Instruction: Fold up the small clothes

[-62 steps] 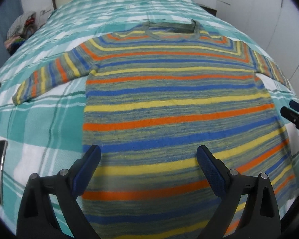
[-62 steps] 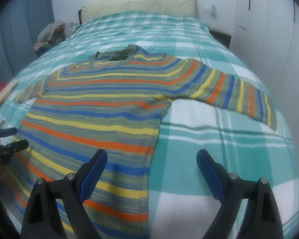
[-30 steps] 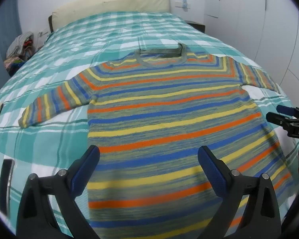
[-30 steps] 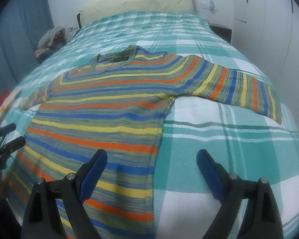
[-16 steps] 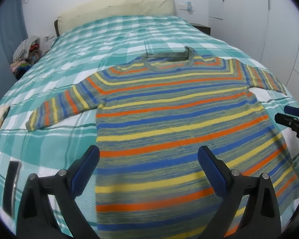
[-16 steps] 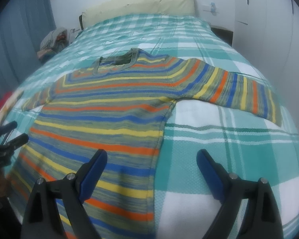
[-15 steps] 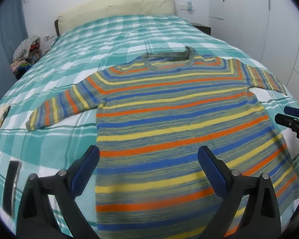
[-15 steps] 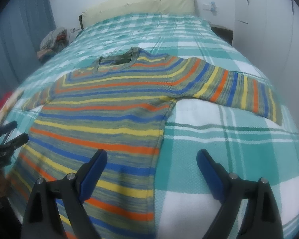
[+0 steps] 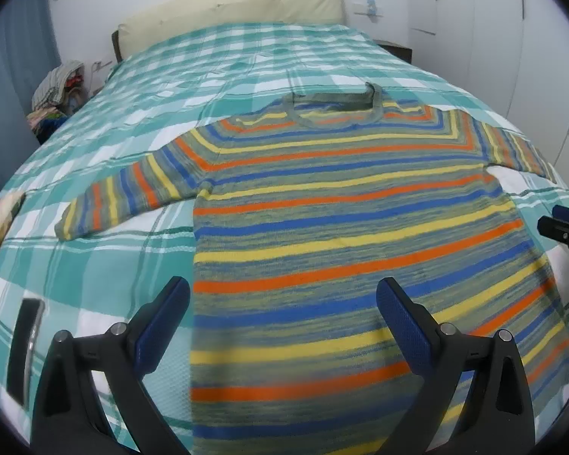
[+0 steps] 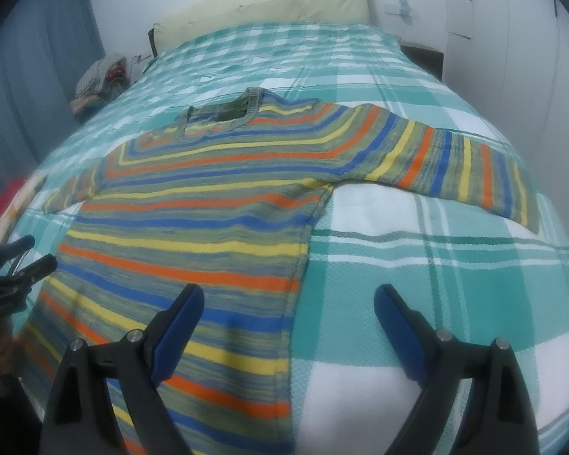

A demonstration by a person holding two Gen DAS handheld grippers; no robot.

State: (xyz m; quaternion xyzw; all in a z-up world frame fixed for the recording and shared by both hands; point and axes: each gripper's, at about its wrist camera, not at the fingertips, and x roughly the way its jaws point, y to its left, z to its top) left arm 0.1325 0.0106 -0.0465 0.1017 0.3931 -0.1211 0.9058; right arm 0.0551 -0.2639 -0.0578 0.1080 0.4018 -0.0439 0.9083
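Observation:
A striped sweater in orange, yellow, blue and grey-green lies flat and face up on the bed, collar away from me, both sleeves spread out. It also shows in the right wrist view. My left gripper is open and empty, held above the sweater's lower left part. My right gripper is open and empty, above the sweater's lower right edge and the bedspread. Each gripper shows at the edge of the other's view, the right one and the left one.
The bed has a teal and white checked spread and a cream headboard. A pile of clothes sits at the far left. A dark flat object lies on the spread at lower left. White wardrobe doors stand to the right.
Both grippers have drawn back and tilted up a little, so the sweater sits lower and more of the headboard shows. Both stay open; the sweater has not moved.

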